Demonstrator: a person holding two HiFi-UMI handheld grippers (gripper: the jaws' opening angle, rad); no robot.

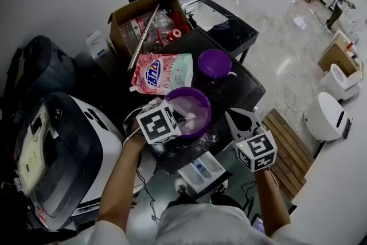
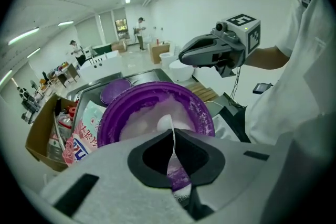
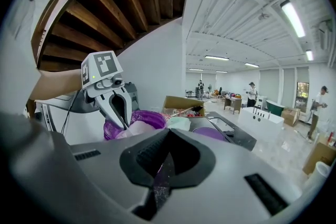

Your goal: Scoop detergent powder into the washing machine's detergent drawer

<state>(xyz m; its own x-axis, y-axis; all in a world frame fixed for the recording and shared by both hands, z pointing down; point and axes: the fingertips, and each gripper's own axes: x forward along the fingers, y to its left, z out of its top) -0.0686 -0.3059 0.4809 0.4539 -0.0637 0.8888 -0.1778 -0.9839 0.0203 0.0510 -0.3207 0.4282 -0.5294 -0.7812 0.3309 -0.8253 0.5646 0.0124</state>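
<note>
Head view, left tongs: the left gripper point(image 1: 179, 121) is clenched on the thin white plastic scoop point(image 1: 192, 117). The scoop's cup lies in the white powder of the round purple plastic bowl point(image 1: 189, 89).
Head view, right tongs: the right gripper point(image 1: 229, 116) hangs just beside the bowl, on its right. Its jaws are pressed together and I can see nothing in them.
Head view, drawer: the white pull-out detergent drawer with blue compartments point(image 1: 202, 171) juts out below the near edge of the black table point(image 1: 241, 86). It sits between the person's arms, apart from the bowl.
Head view, spill risk: a loaded scoop has to cross the table edge and come down over narrow compartments. Any tilt on the way would likely shed powder onto the table, which shows white specks by the bowl, or past the drawer.
Left gripper view, grip: the scoop's handle is pinched edge-on, a thin strip in the slit between the jaws.
Left gripper view, twist risk: so slim a hold could let the handle swivel under a full cup and dump the load early.
Left gripper view, bowl risk: nothing steadies the bowl. A hard dig may shove it toward the pink detergent pouch point(image 1: 163, 73).
Right gripper view, jaws: they are closed to a hairline slit, with no object I can see between them.
Right gripper view, clash risk: the left gripper's tips dip at the bowl's rim, near this one. A quick lift could knock the two together and jolt the powder out.
</note>
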